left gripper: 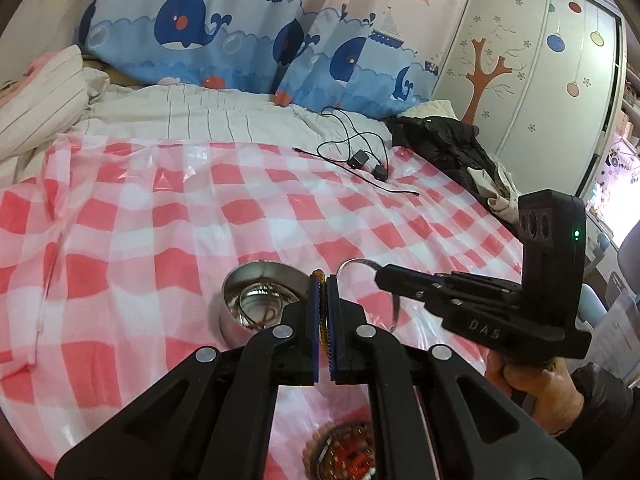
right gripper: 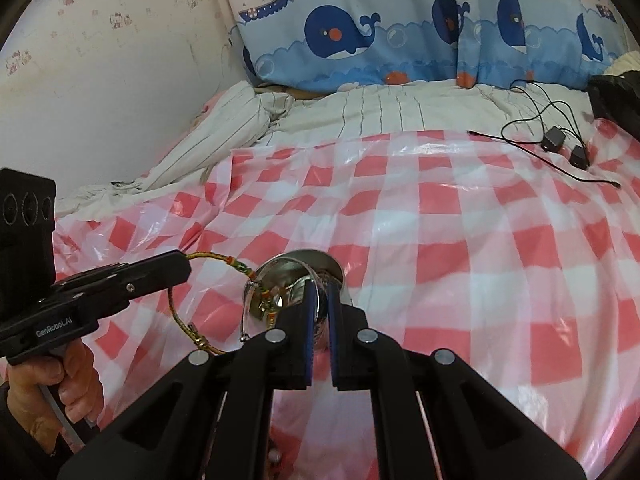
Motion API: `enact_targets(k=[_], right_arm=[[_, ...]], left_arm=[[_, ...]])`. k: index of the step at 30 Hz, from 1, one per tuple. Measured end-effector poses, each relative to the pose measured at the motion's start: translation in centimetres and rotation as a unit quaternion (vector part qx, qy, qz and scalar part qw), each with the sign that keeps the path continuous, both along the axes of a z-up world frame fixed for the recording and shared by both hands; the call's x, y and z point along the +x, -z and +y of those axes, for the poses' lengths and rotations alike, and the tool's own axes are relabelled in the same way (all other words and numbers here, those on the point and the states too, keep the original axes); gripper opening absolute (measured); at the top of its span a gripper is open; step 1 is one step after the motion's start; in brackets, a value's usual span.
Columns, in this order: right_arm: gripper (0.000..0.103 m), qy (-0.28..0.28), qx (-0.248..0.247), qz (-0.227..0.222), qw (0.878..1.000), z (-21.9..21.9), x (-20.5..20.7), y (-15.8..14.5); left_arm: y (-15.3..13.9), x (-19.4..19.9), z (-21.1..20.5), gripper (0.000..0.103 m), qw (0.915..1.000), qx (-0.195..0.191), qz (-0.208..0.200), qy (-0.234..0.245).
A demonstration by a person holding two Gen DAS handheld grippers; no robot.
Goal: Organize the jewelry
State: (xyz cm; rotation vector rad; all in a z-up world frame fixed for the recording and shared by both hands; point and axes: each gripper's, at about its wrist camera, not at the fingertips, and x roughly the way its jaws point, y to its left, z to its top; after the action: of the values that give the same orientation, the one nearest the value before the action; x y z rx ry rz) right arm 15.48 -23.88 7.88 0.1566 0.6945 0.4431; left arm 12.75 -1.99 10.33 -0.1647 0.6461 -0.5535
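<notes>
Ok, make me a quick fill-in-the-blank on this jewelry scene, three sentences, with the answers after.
1. The left gripper is shut on a braided ____.
2. The right gripper is shut on a thin silver bangle above a shiny metal ____.
3. The checked cloth is white and ____.

Answers: bracelet; bowl; red

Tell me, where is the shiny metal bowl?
The metal bowl sits on the pink checkered sheet, just beyond the left gripper in the left wrist view, left of the right gripper.
</notes>
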Motion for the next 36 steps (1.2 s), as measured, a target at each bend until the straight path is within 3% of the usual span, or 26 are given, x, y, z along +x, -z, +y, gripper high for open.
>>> enact_targets(k=[6,12,14,17,23,29,36], right_arm=[[0.007,0.006,-0.003,0.005,1.000,1.6,2.6,0.9],[0.010,-0.011,-0.051,0.050,0.997,4.6,5.7,3.8],[0.011,-0.006,-0.055,0.046,0.997,4.5,5.3,3.9],[0.027,0.008,-0.045,0.037,0.998,3.1,4.0,3.3],[0.032,0.002,-0.037,0.031,0.999,0.4,-0.7,2.3],[0.041,-0.001,-0.011,0.049,0.999,-0.9,-5.5,3.5],[0.045,-0.002,0.021,0.087,0.996,-1.2,-5.5,5.6]], left_arm=[[1.0,2.7,-0.5,0.003,1.0000,-0.004,0.003,-0.002],[4.9,6.1,-1.3,0.006,0.9936,0.087,0.063,-0.033],[5.1,5.6,-1.1,0.012,0.9926,0.096,0.067,-0.032],[4.7,4.5,-0.3,0.021,0.9920,0.100,0.068,-0.034],[4.0,0.7,0.8,0.036,0.9906,0.111,0.069,-0.042],[5.2,-3.9,1.2,0.041,0.9902,0.104,0.085,-0.039],[6.7,-4.7,-0.7,0.050,0.9873,0.126,0.095,-0.020]])
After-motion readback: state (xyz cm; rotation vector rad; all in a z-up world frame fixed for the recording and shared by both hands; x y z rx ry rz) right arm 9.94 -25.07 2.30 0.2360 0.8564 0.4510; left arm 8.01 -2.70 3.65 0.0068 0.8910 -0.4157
